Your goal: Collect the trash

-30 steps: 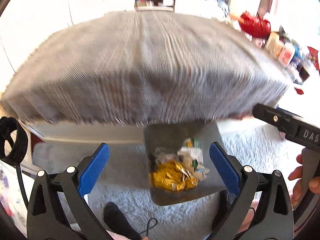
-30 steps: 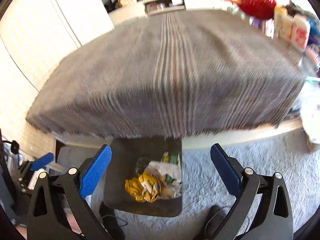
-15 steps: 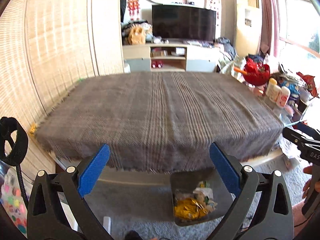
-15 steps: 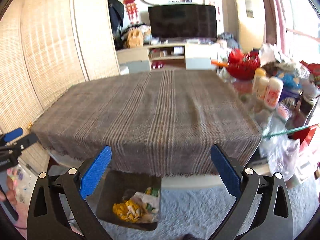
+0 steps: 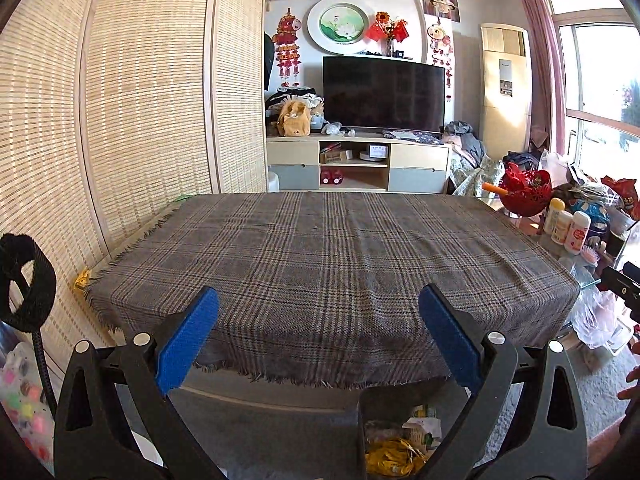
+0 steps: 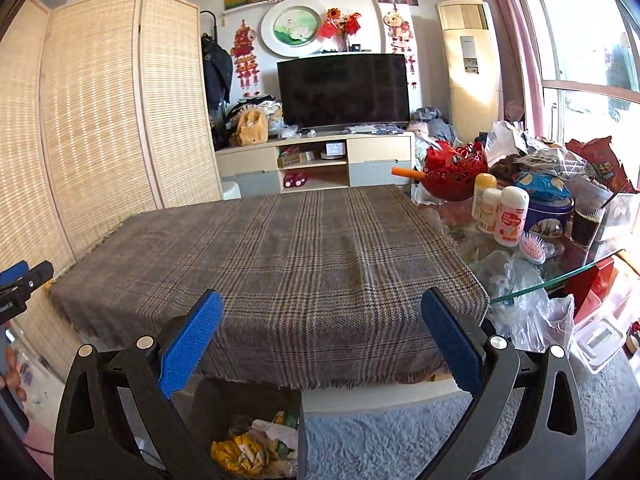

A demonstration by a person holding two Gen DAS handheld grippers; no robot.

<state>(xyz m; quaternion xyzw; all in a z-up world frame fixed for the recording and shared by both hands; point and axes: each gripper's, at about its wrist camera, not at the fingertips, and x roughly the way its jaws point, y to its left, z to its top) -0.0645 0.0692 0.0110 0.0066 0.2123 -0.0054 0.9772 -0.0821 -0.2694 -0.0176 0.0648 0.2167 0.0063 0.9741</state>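
Both tongs, left (image 5: 318, 334) and right (image 6: 320, 336), gape wide and empty, lifted from the full bin (image 6: 248, 432) to the bare table (image 5: 320, 248); collecting looks done.

A home living room. A plaid-covered table (image 5: 328, 264) fills the middle; behind it a television (image 5: 383, 94) stands on a low media cabinet (image 5: 358, 166). Left of the table stands a woven folding screen (image 5: 132, 120), right of it a curtained window (image 6: 580, 40).
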